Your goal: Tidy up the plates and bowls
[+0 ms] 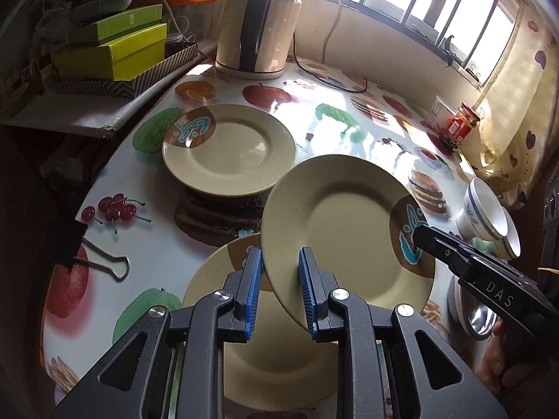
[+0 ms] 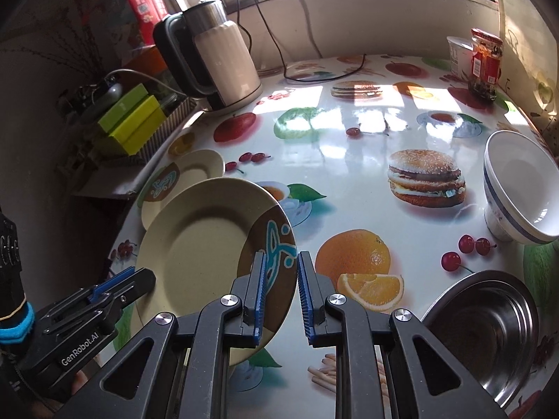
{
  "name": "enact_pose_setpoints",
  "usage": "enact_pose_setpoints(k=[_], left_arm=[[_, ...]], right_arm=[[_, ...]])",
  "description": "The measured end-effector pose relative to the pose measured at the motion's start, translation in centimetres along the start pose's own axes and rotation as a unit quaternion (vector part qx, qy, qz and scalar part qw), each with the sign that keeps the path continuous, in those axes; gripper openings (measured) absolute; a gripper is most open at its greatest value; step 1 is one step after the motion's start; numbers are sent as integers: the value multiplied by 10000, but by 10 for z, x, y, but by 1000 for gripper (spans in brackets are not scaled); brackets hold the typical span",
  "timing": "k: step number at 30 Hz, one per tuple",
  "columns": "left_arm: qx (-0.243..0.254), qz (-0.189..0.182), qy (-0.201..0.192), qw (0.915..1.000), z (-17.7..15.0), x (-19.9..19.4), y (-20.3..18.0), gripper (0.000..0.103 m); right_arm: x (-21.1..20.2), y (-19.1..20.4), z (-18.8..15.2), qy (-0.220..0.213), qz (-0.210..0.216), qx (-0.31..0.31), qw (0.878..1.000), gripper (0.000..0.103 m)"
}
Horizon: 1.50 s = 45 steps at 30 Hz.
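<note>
Tilted plate (image 1: pixel 349 230) clamped by both left tongs (image 1: pixel 279 279) and right tongs (image 2: pixel 281 289), above table (image 2: pixel 349 132)

Both wrist views look steeply down, close over the same raised plate (image 1: pixel 346 230).

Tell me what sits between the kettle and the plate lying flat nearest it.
Nothing stands there. Between the kettle and the flat plate there is only bare tablecloth with printed fruit, seen best in the left wrist view.
</note>
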<state>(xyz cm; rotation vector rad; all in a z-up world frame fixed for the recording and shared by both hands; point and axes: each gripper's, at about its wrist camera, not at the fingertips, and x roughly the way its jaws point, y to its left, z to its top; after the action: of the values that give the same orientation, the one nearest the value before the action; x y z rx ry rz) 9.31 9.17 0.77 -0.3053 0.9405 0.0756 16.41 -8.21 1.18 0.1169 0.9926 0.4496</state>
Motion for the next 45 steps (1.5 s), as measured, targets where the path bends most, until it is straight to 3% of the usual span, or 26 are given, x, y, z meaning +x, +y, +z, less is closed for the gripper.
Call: enact_pose_setpoints(k=[23, 45], left_arm=[[-298, 303, 65, 9991, -42, -13, 36, 23], [-419, 415, 163, 9981, -55, -12, 44, 23]], right_arm=[[12, 33, -38, 351, 198, -357, 9985, 18], [19, 45, -54, 520, 137, -563, 9970, 19]])
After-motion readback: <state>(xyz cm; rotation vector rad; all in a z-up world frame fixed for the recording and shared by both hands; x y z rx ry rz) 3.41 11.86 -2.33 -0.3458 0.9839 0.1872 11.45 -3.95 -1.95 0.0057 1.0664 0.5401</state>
